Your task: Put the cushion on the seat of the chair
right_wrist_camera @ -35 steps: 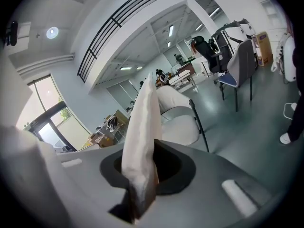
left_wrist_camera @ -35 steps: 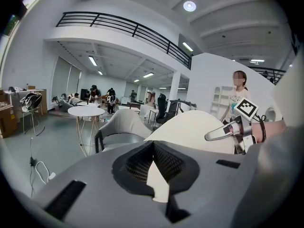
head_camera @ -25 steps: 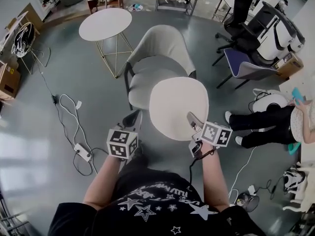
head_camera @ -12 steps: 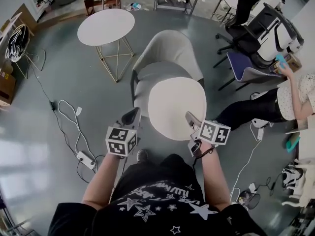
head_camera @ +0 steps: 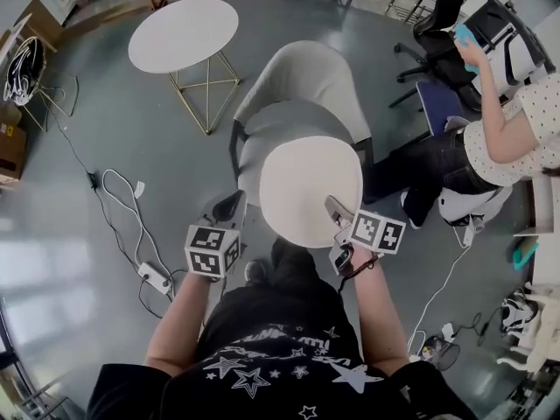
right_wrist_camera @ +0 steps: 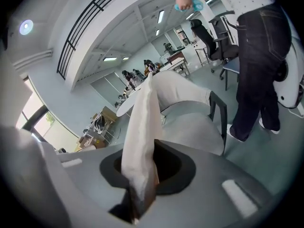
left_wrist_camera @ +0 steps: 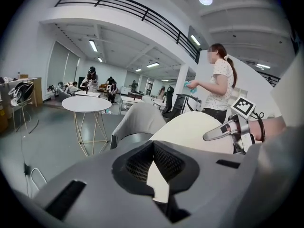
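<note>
Clamped on opposite edges of the cushion (head_camera: 311, 186), the left gripper (head_camera: 229, 210) and right gripper (head_camera: 337, 210) have carried it toward 12 o'clock, so it now hovers over the front of the seat (head_camera: 278, 122) of the chair (head_camera: 306, 73), seemingly ready for lowering.

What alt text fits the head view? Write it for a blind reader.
Seen from above, a person holds a round cream cushion with the left gripper and right gripper, over the front of a grey chair. A round table stands beyond; another person is at right.
</note>
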The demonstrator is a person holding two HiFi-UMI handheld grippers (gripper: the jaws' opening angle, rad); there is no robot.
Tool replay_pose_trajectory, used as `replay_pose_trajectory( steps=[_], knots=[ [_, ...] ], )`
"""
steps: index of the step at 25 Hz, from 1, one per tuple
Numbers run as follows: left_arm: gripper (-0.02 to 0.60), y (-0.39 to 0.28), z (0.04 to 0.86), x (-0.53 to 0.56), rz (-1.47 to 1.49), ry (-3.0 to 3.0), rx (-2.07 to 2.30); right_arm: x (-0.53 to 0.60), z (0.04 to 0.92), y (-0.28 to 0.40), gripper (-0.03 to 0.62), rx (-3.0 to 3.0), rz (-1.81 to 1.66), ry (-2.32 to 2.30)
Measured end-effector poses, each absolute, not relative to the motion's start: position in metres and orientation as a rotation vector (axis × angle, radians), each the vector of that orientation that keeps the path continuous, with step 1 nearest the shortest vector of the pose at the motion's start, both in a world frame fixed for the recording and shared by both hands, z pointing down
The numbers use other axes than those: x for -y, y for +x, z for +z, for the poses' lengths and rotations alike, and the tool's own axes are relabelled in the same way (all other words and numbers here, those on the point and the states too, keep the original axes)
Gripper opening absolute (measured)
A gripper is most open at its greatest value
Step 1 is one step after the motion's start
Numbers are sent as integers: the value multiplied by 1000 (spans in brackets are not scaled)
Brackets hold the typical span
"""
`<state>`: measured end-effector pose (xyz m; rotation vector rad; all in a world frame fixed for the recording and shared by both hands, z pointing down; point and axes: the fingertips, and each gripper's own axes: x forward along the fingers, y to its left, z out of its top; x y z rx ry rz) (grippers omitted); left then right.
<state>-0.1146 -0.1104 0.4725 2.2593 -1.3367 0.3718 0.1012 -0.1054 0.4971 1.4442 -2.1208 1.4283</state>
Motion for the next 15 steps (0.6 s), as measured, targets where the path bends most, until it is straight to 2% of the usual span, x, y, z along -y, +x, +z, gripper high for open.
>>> replay_pose_trajectory(
  steps=[6,15],
  knots=[
    [9,-109,487,151,400,2187,1364,165,515,96,60,2175,1546,1418],
    [9,-105,541,215,465,2116,1393,228,587,80,60,2173,1714,1354]
  ],
)
